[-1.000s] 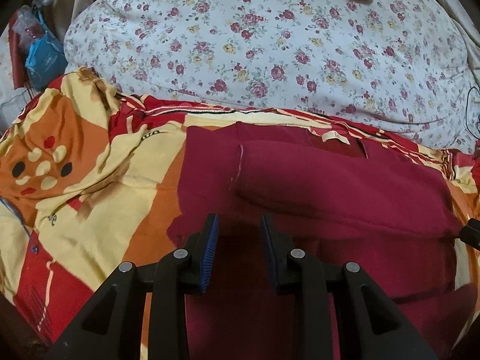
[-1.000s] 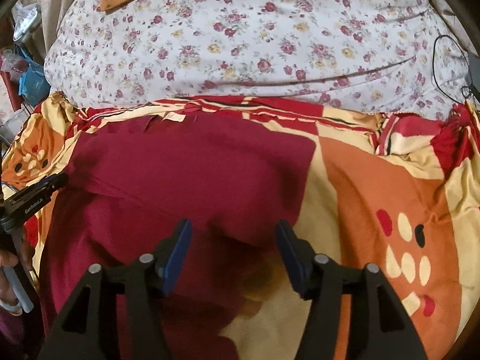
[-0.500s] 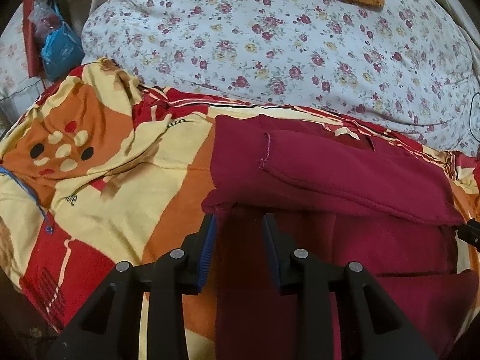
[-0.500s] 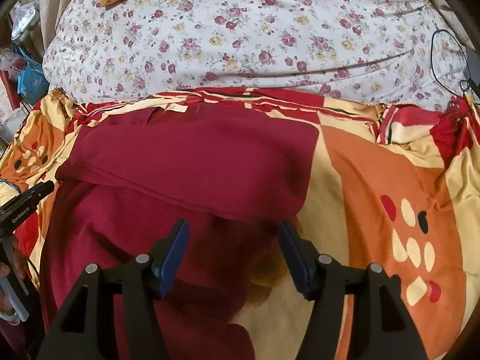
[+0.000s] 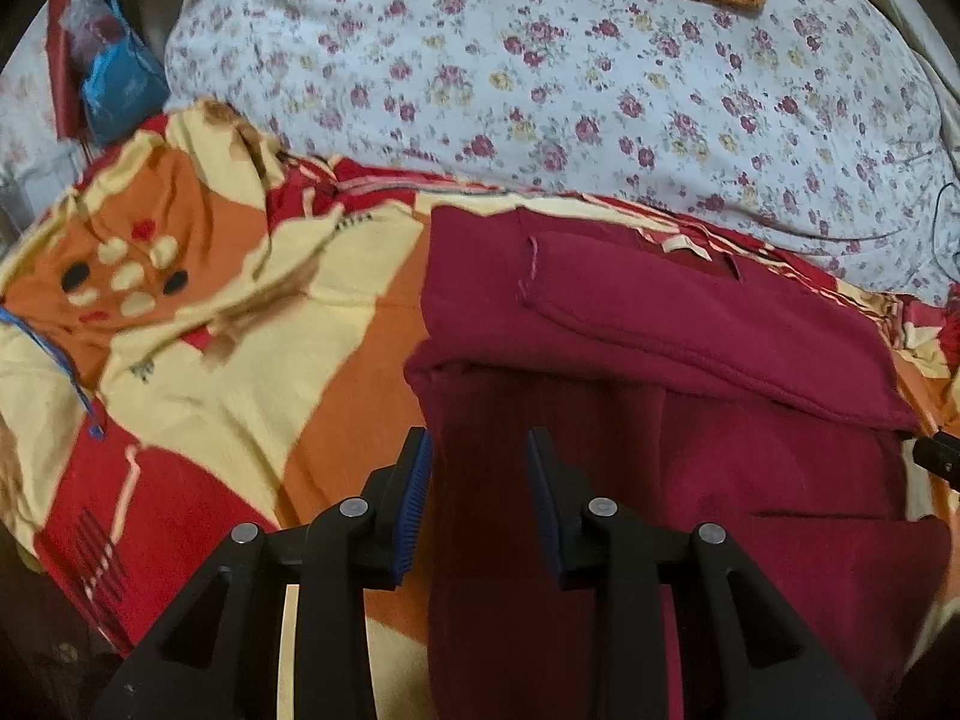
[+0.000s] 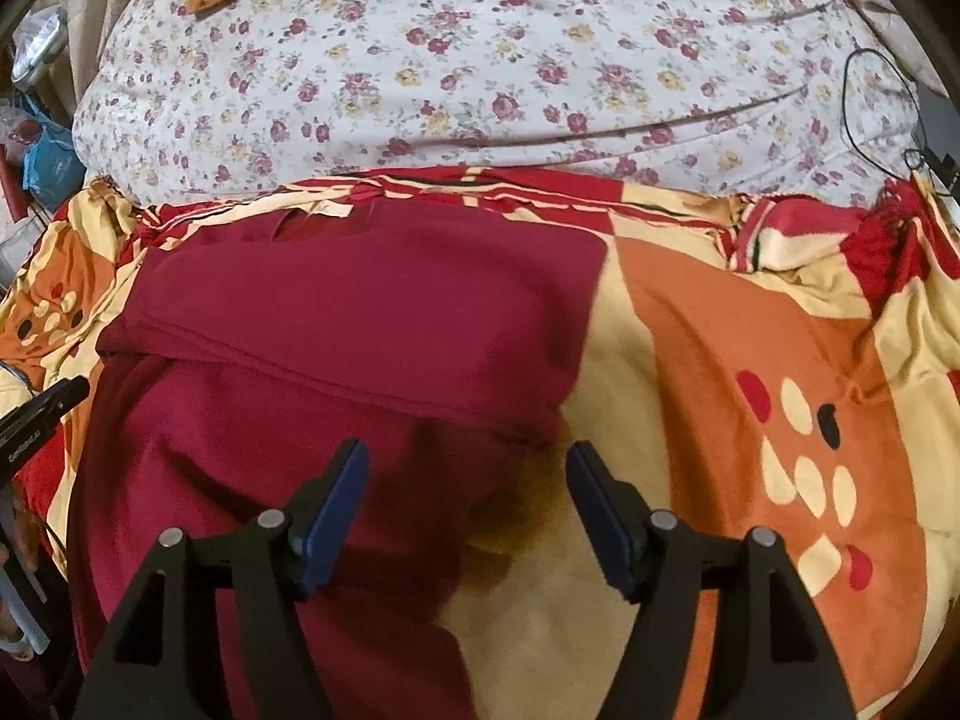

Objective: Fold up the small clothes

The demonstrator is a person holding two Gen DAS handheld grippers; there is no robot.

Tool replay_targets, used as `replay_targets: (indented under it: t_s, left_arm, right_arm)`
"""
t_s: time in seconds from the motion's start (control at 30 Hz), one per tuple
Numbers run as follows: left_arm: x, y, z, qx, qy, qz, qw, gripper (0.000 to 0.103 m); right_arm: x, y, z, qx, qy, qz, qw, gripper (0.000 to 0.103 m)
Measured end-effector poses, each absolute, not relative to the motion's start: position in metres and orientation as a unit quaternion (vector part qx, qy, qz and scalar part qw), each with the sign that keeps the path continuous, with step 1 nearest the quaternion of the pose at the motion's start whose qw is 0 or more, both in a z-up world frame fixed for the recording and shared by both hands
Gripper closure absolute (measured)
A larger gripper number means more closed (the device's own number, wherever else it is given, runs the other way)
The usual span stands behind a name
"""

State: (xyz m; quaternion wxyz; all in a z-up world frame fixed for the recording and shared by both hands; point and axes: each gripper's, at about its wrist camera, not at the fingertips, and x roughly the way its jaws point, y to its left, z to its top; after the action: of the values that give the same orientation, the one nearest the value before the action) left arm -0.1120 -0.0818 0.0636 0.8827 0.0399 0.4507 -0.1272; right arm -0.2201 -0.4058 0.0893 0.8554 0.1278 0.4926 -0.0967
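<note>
You are hovering the released left gripper (image 5: pixel 477 498) and the right gripper (image 6: pixel 465 501), its jaws just widening and empty, over the dark red knit garment (image 5: pixel 690 396), showing 1 fold laid across its far part and the near part lying unfolded.

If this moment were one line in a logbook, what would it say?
task: fold small clothes | maroon garment: partly folded on blanket | left gripper: open, empty | right gripper: just been opening, empty

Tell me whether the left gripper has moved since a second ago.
Yes. The left gripper has shifted left across the maroon garment: its left finger now sits at the garment's left edge, beside the blanket.
</note>
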Motion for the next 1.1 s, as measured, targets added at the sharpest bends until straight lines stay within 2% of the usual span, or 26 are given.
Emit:
replay_targets:
  t_s: [0.23,0.53,0.97,1.1]
  left_arm:
    - [-0.134,-0.071,0.055,0.037,0.475,-0.160,0.865,0.082]
    - [-0.177,-0.053,0.045,0.035,0.495,-0.193,0.847,0.082]
    - [-0.233,-0.033,0.039,0.018,0.533,-0.235,0.813,0.081]
    - [-0.244,-0.026,0.022,0.010,0.565,-0.233,0.792,0.081]
  right_arm:
    - [-0.241,-0.409,0.091,0.120,0.504,-0.085,0.851,0.030]
    - [-0.291,-0.406,0.091,0.172,0.516,-0.016,0.839,0.027]
    - [-0.349,-0.362,0.073,0.114,0.564,0.040,0.817,0.024]
    - [-0.368,-0.367,0.062,0.138,0.571,0.039,0.808,0.024]
